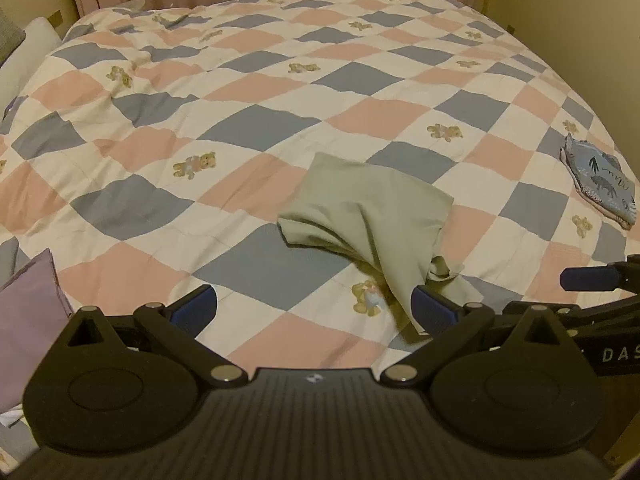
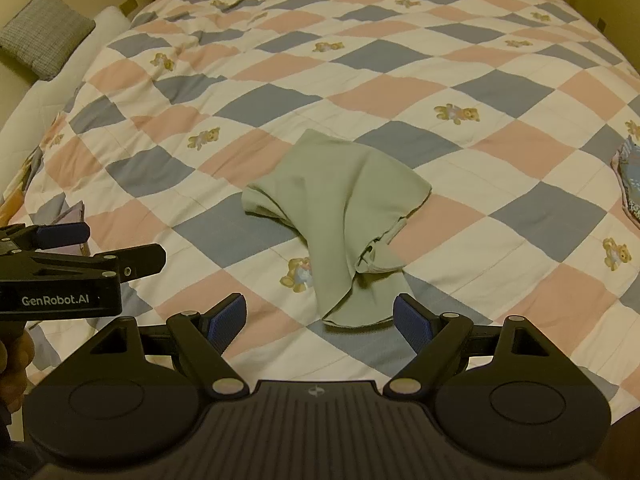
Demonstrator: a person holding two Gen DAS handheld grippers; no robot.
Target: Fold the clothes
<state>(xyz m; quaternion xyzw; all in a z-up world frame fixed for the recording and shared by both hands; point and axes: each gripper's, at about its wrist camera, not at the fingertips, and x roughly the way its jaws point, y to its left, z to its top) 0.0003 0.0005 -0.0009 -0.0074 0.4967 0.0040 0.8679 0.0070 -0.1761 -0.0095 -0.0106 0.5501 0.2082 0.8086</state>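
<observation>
- Left wrist view: crumpled pale green soft-knit garment (image 1: 368,208) right of frame centre on the pink, blue and cream checked quilt with teddy-bear motifs (image 1: 240,120); its narrow tail running down to the lower right fingertip.
- Left gripper (image 1: 316,308) at the bottom of the frame, jaws spread wide, nothing pinched; right blue pad (image 1: 434,308) just beside the cloth, touching or not hard to tell.
- Blue patterned folded cloth (image 1: 600,184) flat at the right edge; lilac fabric (image 1: 28,304) at the lower left edge.
- Right wrist view: same green garment (image 2: 340,200) at centre, bunched, draped in soft ridges, hemmed tail between the fingertips.
- Right gripper (image 2: 320,320) low in frame, jaws wide apart, empty.
- Likely step: garment lying rumpled, not folded; next move probably needing a pinch on an edge or corner with each gripper, then spreading it flat.
- Thin limp knit, likely to sag and slip.
</observation>
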